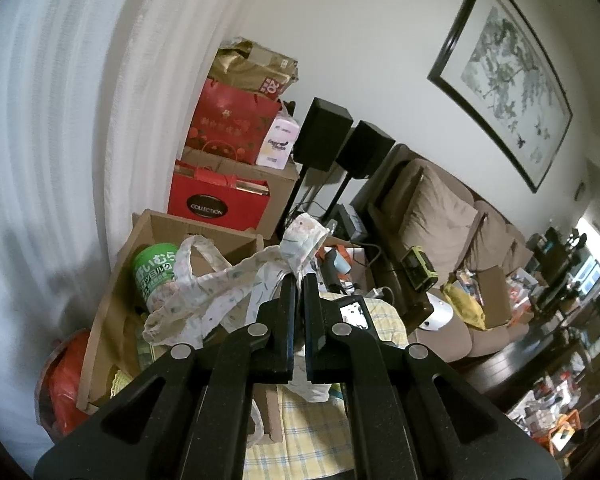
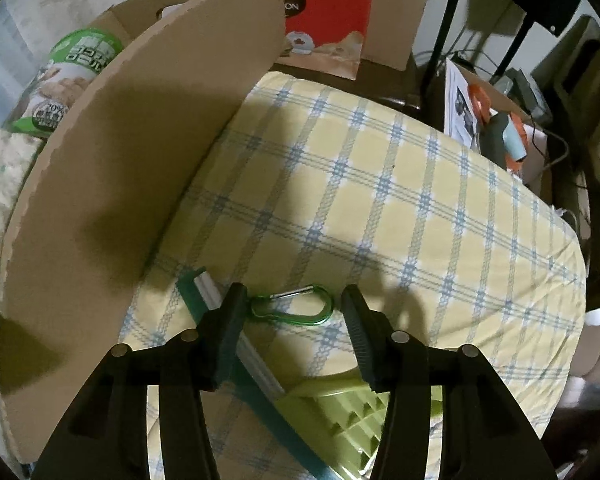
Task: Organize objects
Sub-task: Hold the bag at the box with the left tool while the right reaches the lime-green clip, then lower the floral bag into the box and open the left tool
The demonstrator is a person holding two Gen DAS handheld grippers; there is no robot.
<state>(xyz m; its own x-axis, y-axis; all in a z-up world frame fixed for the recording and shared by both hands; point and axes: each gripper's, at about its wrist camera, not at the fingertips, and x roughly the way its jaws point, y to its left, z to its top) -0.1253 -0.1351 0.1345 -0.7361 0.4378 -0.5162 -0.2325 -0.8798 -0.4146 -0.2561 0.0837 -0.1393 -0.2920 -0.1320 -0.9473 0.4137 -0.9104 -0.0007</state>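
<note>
Right wrist view showed a yellow cushion [image 2: 380,184] crossed by blue plaid lines, with a tall cardboard box flap [image 2: 140,160] standing along its left edge. On the cushion's near edge lay a small green carabiner [image 2: 296,309], glossy, with a silver gate. It lay between the parted right tongs [image 2: 294,312], untouched by either finger. The left tongs [image 1: 299,280] pinched a pale printed cloth [image 1: 220,284] over an open cardboard box [image 1: 156,232].
</note>
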